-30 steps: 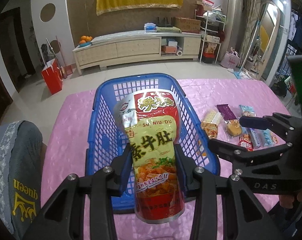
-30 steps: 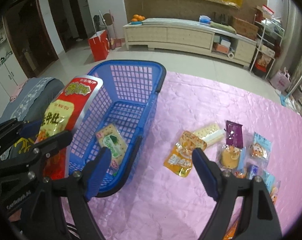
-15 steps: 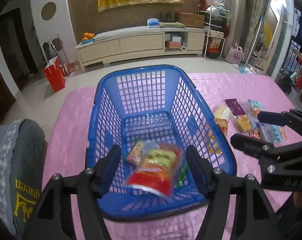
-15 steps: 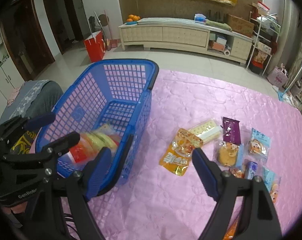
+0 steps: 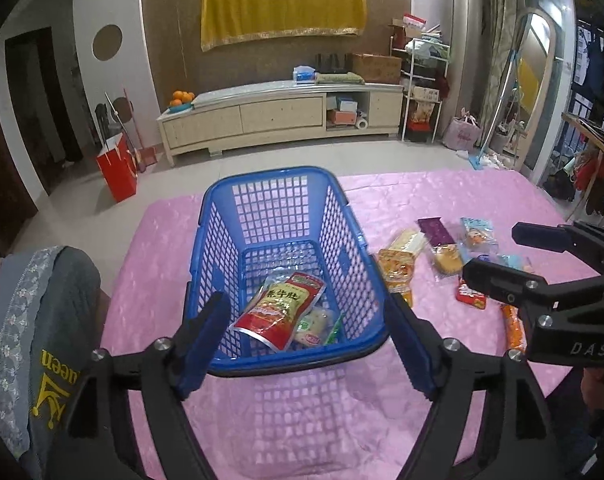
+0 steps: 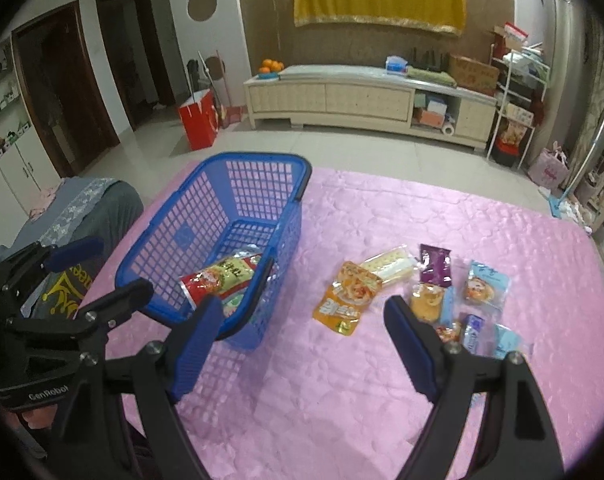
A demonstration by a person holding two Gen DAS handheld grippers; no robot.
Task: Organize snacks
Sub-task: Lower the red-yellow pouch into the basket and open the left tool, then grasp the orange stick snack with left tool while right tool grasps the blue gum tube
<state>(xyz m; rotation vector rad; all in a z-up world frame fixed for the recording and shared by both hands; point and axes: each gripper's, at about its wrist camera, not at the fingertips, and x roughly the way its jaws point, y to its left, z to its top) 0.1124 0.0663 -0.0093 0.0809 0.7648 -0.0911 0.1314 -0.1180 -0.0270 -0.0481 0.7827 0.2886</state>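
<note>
In the blue basket (image 5: 343, 216) lie two snack packs (image 5: 280, 309).

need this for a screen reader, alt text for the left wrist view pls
A red and yellow snack pouch lies inside a blue basket on a pink tablecloth, seen past the open, empty left gripper. Loose snack packets lie right of the basket.

White letters "DAS" mark the black body of the right gripper (image 5: 497, 256), and "GenRobot" is printed in white on the body of the left gripper (image 6: 102, 268). Yellow letters reading "queen", upside down, sit with a crown emblem on a grey cloth (image 5: 42, 320) beside the desk. The red-and-yellow snack pouch (image 5: 280, 310) in the basket carries Chinese characters, too small to read with certainty.
</note>
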